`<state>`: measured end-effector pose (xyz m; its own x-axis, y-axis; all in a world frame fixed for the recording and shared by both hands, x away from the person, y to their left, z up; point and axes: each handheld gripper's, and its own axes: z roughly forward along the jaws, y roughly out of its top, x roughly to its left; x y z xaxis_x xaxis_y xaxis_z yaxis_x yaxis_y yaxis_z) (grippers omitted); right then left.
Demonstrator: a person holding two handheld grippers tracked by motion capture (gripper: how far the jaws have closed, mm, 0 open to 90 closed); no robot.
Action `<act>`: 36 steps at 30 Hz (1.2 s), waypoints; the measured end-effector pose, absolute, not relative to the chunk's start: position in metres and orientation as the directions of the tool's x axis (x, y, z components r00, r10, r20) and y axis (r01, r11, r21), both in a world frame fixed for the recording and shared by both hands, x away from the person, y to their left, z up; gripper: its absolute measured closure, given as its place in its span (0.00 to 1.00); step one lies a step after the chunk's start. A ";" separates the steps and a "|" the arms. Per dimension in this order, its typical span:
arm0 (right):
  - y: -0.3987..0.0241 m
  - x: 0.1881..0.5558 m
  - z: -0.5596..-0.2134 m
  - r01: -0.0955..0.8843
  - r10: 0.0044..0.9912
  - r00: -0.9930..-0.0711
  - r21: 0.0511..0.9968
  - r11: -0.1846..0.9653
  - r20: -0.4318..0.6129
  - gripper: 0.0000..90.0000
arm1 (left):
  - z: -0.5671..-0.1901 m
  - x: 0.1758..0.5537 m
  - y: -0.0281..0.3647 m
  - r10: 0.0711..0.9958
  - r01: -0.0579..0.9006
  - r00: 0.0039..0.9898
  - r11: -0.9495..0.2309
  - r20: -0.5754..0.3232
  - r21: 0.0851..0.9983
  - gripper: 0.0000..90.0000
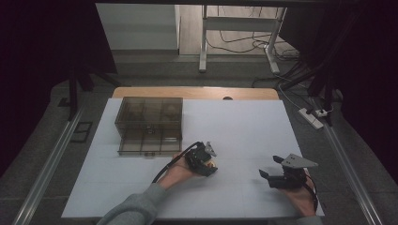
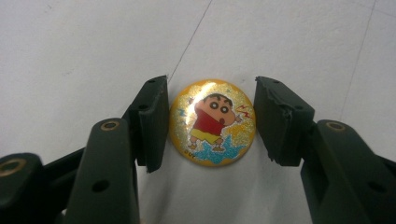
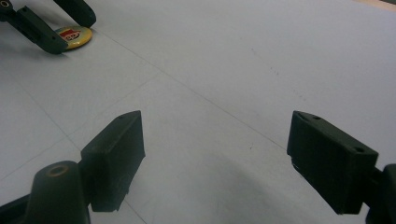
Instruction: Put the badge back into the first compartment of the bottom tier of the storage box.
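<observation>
The left gripper point(image 2: 211, 122) is spread over a round yellow cartoon badge point(image 2: 212, 122) that lies flat on the white table point(image 2: 289, 42). The badge sits between its jaws: the left jaw is at the badge's edge, perhaps touching, and the right jaw stands just clear of it. From the high view this gripper point(image 1: 210, 164) points down at the table, a little in front of a smoky clear compartment box point(image 1: 149, 125) with its lid raised. The right gripper point(image 3: 215, 158) is also spread wide, with bare table between its jaws. The badge point(image 3: 74, 36) lies well ahead of it and to its left.
</observation>
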<state>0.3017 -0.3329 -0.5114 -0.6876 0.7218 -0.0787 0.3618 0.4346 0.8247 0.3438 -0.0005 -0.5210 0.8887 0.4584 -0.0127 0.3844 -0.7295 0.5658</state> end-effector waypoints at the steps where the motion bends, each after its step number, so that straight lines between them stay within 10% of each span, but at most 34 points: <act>1: -0.333 0.302 -0.511 0.361 0.722 -0.687 0.825 0.435 -0.080 0.21 | -0.521 0.344 0.000 0.459 0.385 0.888 -0.727 -0.014 0.569 0.52; 36: -0.338 0.300 -0.509 0.358 0.737 -0.671 0.835 0.417 -0.081 0.21 | -0.494 0.339 0.019 0.482 0.366 0.876 -0.638 -0.020 0.677 0.52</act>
<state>0.2997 -0.3376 -0.5093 -0.6709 0.7372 -0.0806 0.3583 0.4174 0.8351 0.3390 0.0190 -0.4942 0.8761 0.4817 -0.0195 0.3660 -0.6383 0.6772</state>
